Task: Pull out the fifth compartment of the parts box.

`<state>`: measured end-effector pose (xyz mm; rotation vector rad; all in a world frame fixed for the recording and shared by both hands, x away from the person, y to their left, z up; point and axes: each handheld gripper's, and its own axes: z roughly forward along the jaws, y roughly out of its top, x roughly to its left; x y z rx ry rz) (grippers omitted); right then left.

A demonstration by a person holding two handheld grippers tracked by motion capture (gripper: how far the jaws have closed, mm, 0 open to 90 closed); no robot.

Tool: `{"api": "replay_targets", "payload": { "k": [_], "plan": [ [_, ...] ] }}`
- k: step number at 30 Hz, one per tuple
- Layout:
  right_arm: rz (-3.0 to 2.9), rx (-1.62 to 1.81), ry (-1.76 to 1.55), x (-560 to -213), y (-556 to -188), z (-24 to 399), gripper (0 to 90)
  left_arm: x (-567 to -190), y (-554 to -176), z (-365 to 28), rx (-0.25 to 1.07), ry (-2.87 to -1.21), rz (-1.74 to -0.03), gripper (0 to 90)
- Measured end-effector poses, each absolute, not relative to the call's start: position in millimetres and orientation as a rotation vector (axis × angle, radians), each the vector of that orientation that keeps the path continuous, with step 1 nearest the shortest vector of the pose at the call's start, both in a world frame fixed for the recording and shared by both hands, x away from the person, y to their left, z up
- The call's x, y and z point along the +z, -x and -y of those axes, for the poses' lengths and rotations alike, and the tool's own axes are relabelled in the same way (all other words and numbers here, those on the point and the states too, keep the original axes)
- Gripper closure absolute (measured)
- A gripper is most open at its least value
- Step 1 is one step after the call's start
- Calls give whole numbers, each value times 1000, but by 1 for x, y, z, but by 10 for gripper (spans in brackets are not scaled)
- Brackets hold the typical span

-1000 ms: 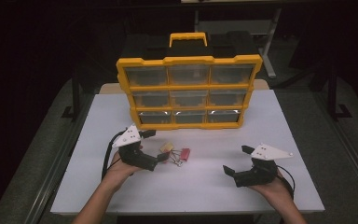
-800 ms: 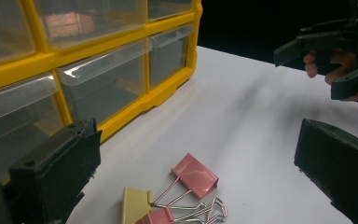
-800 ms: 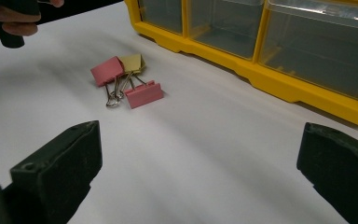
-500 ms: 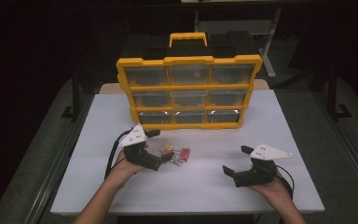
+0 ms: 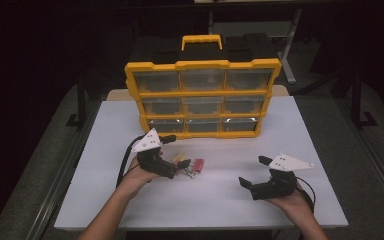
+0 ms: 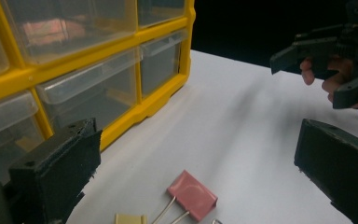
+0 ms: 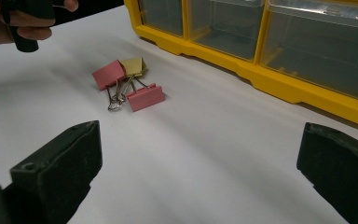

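A: Binder clips (image 7: 127, 84) in a small cluster, two pink, one yellow, lying flat on the white table (image 5: 220, 200)!

B: Wire handles tangled together, and they sit just ahead of the left gripper (image 5: 180, 167), between its wide-spread fingers (image 6: 56, 172).

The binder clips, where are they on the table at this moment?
In the high view, the binder clips lie on the white table left of centre, in front of the yellow organizer, just ahead of the open left claw.
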<state>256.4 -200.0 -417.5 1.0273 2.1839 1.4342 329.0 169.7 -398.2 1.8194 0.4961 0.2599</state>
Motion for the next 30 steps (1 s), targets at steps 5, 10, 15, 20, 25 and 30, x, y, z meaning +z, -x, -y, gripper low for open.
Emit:
{"api": "replay_targets", "payload": {
  "k": [5,10,15,20,25,30],
  "plan": [
    [-2185,1434,-1026,-418,-257,201,0,-398,-332,-165,252,-1820,-489,0],
    [-2183,1434,-1021,-418,-257,202,0,-400,-333,-163,249,-1837,-484,0],
    [-2185,1433,-1023,-418,-257,201,0,-399,-336,-160,243,-1837,-482,0],
    [-2185,1434,-1020,-418,-256,201,0,-395,-340,-155,240,-1828,-478,0],
    [-2185,1432,-1020,-419,-256,201,0,-393,-344,-149,260,-1820,-453,0],
    [-2183,1432,-1021,-419,-256,201,0,-393,-346,-145,269,-1822,-440,0]
  ]
}}
